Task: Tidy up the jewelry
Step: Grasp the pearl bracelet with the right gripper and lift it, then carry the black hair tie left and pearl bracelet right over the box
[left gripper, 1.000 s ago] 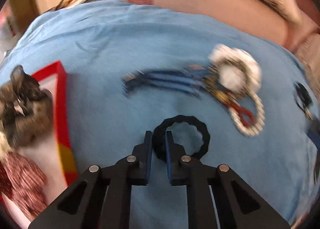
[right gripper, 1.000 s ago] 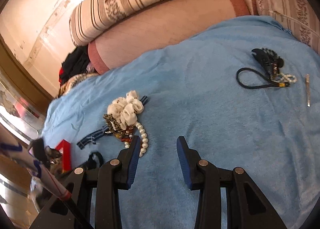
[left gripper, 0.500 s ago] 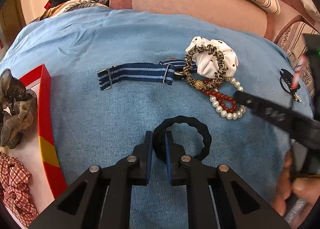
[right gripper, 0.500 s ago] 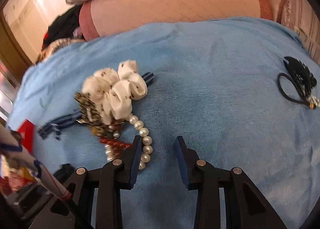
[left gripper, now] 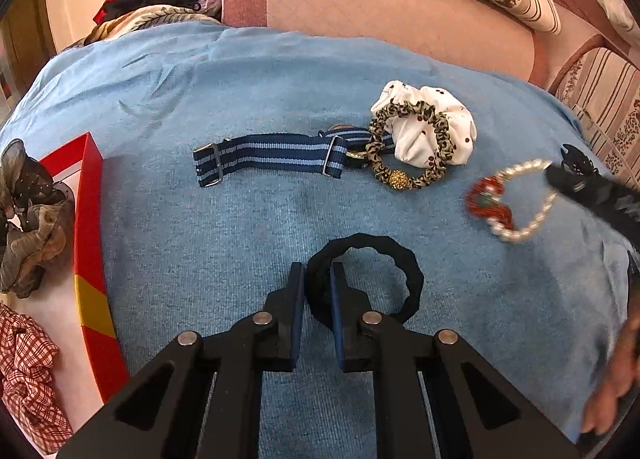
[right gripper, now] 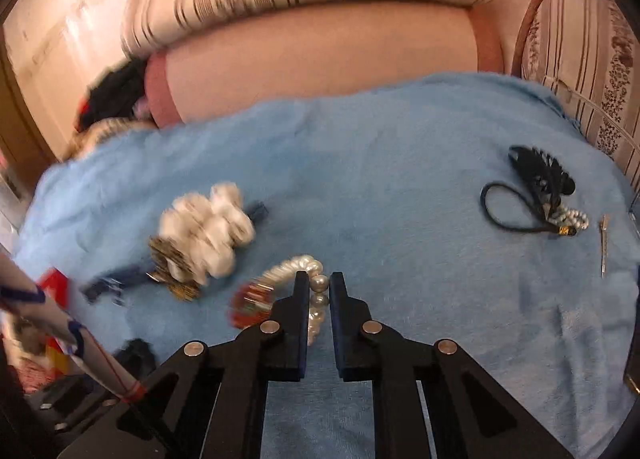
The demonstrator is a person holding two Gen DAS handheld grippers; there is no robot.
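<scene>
My right claw (right gripper: pixel 319 291) has just been closing and now pinches the white pearl-bead bracelet (right gripper: pixel 298 267) by a few beads, on the blue towel (right gripper: pixel 400 199) just beside the white dotted scrunchie (right gripper: pixel 208 235). I judge the beads hard, smooth and slippery, the string limp; a small red beaded piece (right gripper: pixel 250 303) looks tangled in, so it may trail. My left claw (left gripper: pixel 318 287) is clenched on the soft, light black fabric hair ring (left gripper: pixel 400 279), near the red-edged box (left gripper: pixel 90 219)
</scene>
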